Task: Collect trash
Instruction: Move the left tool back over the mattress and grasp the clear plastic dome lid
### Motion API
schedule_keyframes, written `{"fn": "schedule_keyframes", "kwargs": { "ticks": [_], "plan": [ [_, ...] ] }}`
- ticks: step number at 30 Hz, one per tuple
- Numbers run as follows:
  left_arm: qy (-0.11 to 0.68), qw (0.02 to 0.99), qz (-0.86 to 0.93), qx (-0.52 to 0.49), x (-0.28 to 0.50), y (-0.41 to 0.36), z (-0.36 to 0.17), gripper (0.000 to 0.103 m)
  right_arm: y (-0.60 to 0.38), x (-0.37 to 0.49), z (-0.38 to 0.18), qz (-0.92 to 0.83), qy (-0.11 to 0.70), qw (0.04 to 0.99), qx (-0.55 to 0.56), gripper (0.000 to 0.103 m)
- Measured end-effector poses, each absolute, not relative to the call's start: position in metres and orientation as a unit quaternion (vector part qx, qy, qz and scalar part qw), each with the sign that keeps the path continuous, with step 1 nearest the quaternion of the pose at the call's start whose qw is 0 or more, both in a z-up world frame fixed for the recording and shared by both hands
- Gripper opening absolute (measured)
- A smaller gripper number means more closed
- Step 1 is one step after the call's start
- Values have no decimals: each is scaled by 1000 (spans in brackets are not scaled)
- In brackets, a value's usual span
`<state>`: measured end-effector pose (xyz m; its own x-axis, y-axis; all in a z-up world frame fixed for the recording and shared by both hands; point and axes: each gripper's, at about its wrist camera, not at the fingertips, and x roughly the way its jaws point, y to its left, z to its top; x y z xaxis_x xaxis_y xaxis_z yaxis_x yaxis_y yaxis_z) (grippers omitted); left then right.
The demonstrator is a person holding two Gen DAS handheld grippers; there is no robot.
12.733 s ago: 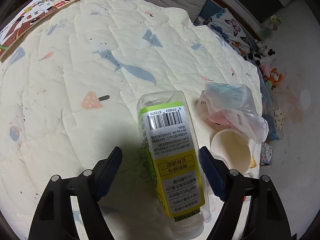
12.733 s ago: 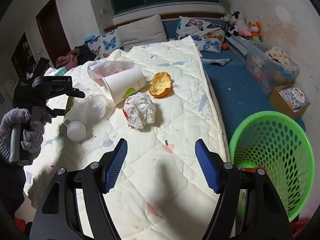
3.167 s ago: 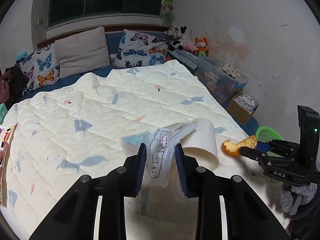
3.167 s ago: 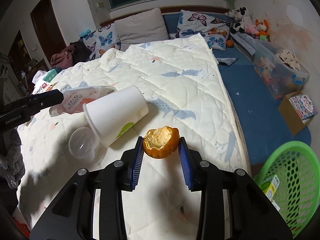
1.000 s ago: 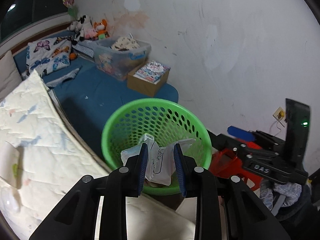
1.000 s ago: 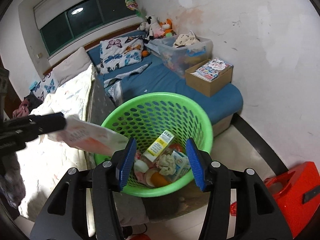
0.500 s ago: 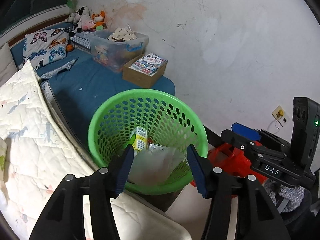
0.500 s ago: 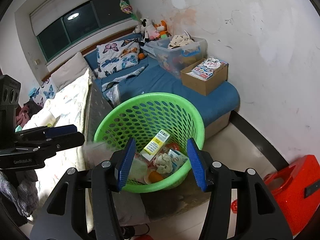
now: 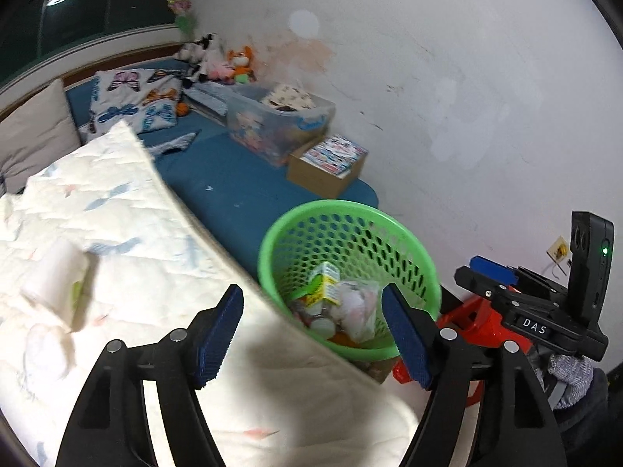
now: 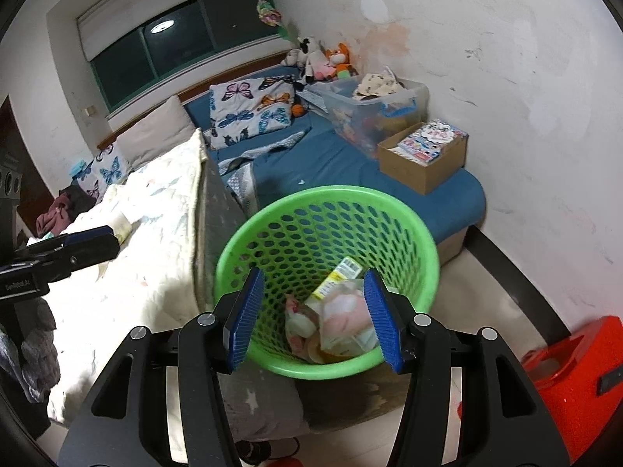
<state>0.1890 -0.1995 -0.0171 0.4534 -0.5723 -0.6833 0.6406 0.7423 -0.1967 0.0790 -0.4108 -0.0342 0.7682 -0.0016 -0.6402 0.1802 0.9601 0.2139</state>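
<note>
A green mesh basket (image 9: 409, 249) (image 10: 272, 229) stands on the floor beside the bed. In it lie a clear plastic bag (image 10: 342, 327) (image 9: 360, 303), a yellow-green carton (image 9: 325, 286) (image 10: 338, 274) and other trash. My left gripper (image 9: 313, 334) is open and empty above the quilt's corner, left of the basket. My right gripper (image 10: 313, 319) is open and empty, just above the basket's near rim. A white paper cup (image 9: 56, 272) and a clear plastic bottle (image 9: 44, 350) lie on the quilt at the left.
The white quilt (image 9: 128, 233) covers the bed. A blue mattress (image 10: 338, 163) holds a cardboard box of books (image 10: 426, 155) and a clear storage bin (image 10: 370, 109). A red object (image 10: 572, 381) sits on the floor at the right. The wall is close behind.
My left gripper let the plastic bag drop into the basket, opened wide and swung left over the quilt. My right gripper stayed open over the basket.
</note>
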Motion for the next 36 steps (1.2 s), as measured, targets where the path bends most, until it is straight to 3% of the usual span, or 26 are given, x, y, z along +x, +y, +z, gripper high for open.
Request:
{"fn": "schedule_keyframes", "kwargs": {
  "ticks": [12,23,36],
  "plan": [
    [347,898,-267,48,182,-103,-5,75,-346,113,-28,16,345,932,109,59],
    [373,909,-179,47,207,-14,-30,79,-277,142,-20,77,346,932,79,63],
    [417,892,-157,71,244,6,-78,78,-226,172,-23,116,361,924,52,64]
  ]
}}
